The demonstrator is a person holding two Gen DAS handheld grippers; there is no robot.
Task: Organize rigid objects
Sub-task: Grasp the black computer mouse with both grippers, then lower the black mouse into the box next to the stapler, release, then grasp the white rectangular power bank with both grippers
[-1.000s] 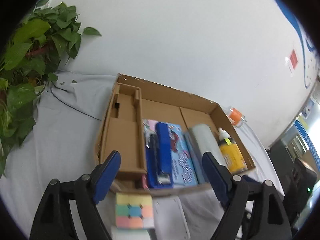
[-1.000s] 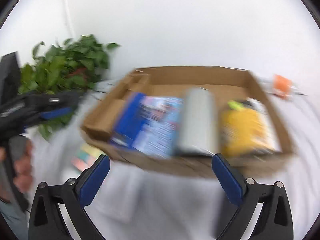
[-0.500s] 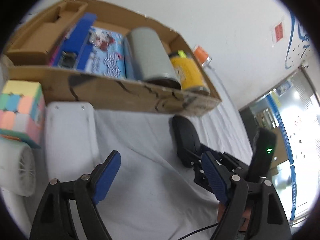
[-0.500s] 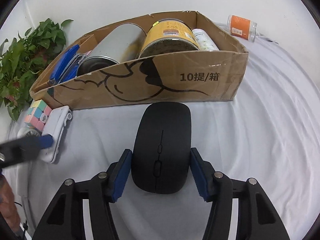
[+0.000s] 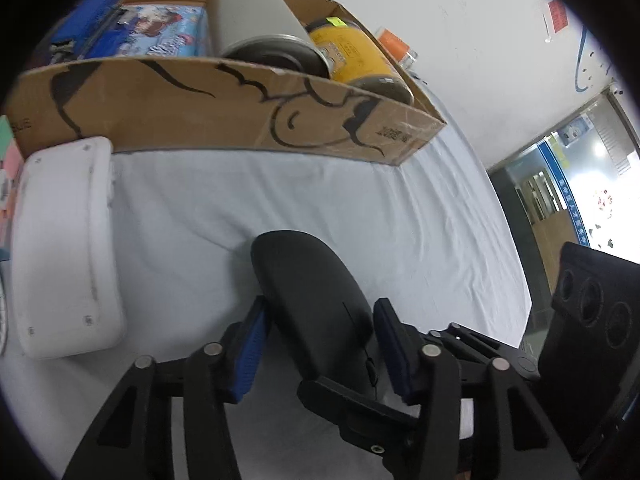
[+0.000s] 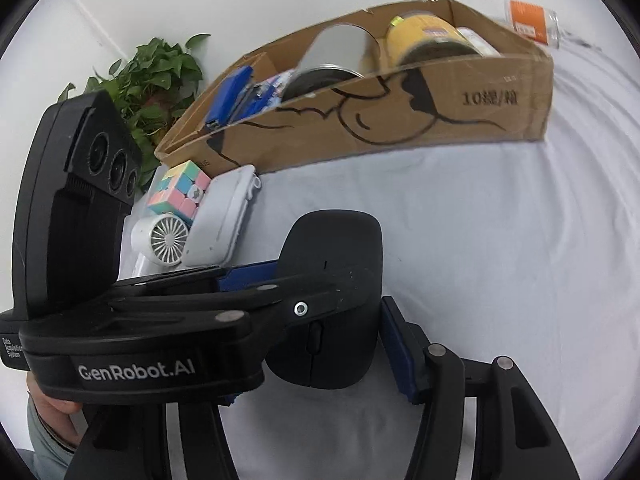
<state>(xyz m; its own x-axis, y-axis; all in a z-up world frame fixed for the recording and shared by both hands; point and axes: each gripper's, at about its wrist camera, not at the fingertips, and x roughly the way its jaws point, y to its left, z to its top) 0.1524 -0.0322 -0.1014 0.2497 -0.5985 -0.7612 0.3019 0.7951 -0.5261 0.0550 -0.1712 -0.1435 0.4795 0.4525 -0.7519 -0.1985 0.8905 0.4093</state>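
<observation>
A black computer mouse (image 5: 316,304) lies flat on the white cloth (image 5: 360,208) covering the counter, in front of the long cardboard box (image 5: 224,108). Both grippers are at it from crossing directions. The left gripper (image 5: 320,344) has its blue pads on either side of the mouse's rear half; its jaws have just been closing with the mouse between them, and the pads look to be touching the flanks. The right gripper (image 6: 316,344) has its right pad against the mouse's side, while the left gripper's black body crosses in front and hides its other pad; its jaws stand about half open around the mouse.

The mouse's long axis runs away from the right wrist camera toward the box, scroll wheel end nearest that camera.

Only the right wrist view shows the pastel puzzle cube (image 6: 178,192), the small white fan (image 6: 164,240) and the leafy plant (image 6: 156,76) at the box's left end, plus a hand (image 6: 56,404) under the left gripper. The white case (image 6: 220,216) appears in both views, just beside the box wall. The left wrist view alone shows a doorway (image 5: 572,184) at right. Inside the box lie a grey can (image 5: 256,28), a yellow can (image 5: 352,52) and a blue stapler (image 6: 228,92); an orange-labelled jar (image 6: 528,20) rests beyond it.
</observation>
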